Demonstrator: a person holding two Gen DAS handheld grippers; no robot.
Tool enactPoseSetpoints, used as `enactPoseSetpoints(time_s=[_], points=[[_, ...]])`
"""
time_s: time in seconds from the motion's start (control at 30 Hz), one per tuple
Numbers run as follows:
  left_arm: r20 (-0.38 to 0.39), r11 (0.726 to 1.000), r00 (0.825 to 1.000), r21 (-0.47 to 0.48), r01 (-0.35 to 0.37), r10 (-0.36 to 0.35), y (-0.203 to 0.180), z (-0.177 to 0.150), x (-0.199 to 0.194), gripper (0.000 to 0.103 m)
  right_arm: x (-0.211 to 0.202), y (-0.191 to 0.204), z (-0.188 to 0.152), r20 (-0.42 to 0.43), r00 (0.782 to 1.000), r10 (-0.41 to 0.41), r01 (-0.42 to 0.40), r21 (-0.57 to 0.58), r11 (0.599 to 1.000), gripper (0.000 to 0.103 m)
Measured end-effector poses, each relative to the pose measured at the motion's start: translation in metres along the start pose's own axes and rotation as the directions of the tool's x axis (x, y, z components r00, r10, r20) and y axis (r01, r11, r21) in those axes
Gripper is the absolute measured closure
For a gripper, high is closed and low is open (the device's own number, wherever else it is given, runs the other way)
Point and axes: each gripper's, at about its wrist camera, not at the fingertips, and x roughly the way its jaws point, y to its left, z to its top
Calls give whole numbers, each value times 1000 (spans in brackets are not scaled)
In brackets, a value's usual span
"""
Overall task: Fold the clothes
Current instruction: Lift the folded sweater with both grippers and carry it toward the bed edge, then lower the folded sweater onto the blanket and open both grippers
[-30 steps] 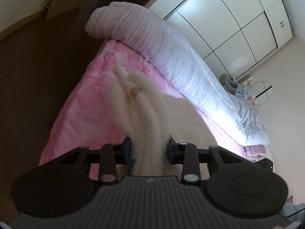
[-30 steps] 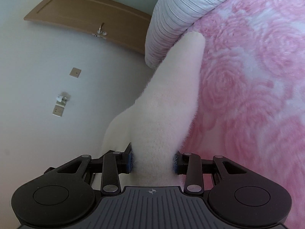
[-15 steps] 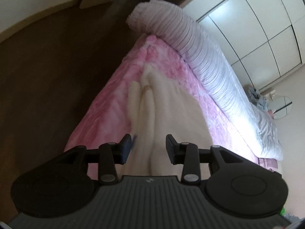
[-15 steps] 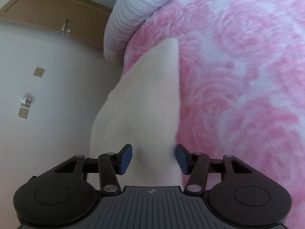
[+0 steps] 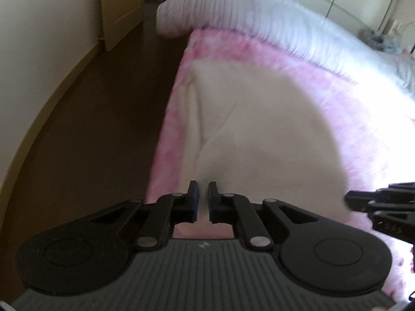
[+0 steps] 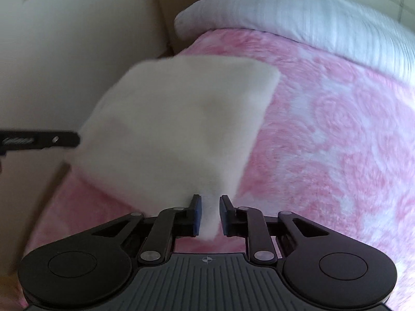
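Both views blurred, white garment [image 6: 179, 119] corner between right gripper [image 6: 209, 216] fingers [image 6: 196, 216]

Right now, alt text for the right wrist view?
The right gripper is closed on a corner of a white fluffy garment lying on a pink rose-patterned blanket. The left gripper pokes in from the left edge; a rolled striped duvet lies behind.

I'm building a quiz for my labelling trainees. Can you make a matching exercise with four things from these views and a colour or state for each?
1 white garment
2 blanket
3 rolled duvet
4 floor

A pink rose pattern
B dark brown
C pale, striped
D pinched by the right gripper

Pairs: 1-D, 2-A, 3-C, 4-B
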Motion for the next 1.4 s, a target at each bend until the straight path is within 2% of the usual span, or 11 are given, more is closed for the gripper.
enactPoseSetpoints(time_s=[0.1, 0.2, 0.33, 0.53, 0.63, 0.77, 0.87, 1.03, 1.13, 1.2, 1.4], points=[[-5, 1000, 1000, 4, -14, 14, 0, 2, 4, 93, 29, 14, 3, -54, 998, -31, 27, -65, 997, 89], [-11, 999, 1000, 17, -28, 28, -4, 5, 4, 93, 27, 26, -3, -62, 996, -68, 59, -138, 989, 90], [-18, 998, 999, 33, -47, 48, -8, 9, 4, 96, 4, 7, 0, -55, 998, -32, 30, -40, 999, 90], [-28, 995, 997, 58, -76, 78, -15, 15, 5, 96, -13, -5, 13, 54, 998, -29, 27, 43, 999, 90], [-33, 995, 996, 50, -87, 89, -14, 15, 12, 95, 12, 2, 11, 17, 1000, -11, 11, 30, 999, 90], [-46, 995, 994, 8, -103, 103, -18, 24, -3, 95, 16, 17, 13, 0, 999, -53, 53, -87, 995, 90], [-20, 998, 997, -2, -70, 70, -24, 35, -14, 95, 5, 1, 28, 11, 1000, -3, 2, 26, 1000, 90], [-39, 997, 996, 25, -74, 75, -30, 59, 16, 95, 14, -15, 51, 49, 997, -51, 46, 95, 994, 89], [-77, 996, 994, -12, -84, 83, -27, 62, 26, 95, 46, -24, 54, -52, 998, -20, 26, 111, 993, 89], [-93, 993, 990, -23, -112, 109, -32, 66, 19, 93, 46, -27, 58, -66, 998, -14, 21, 112, 993, 89], [-166, 985, 976, -66, -158, 145, -56, 70, -24, 71, 7, -29, 57, -153, 988, -26, 49, 148, 988, 83]])
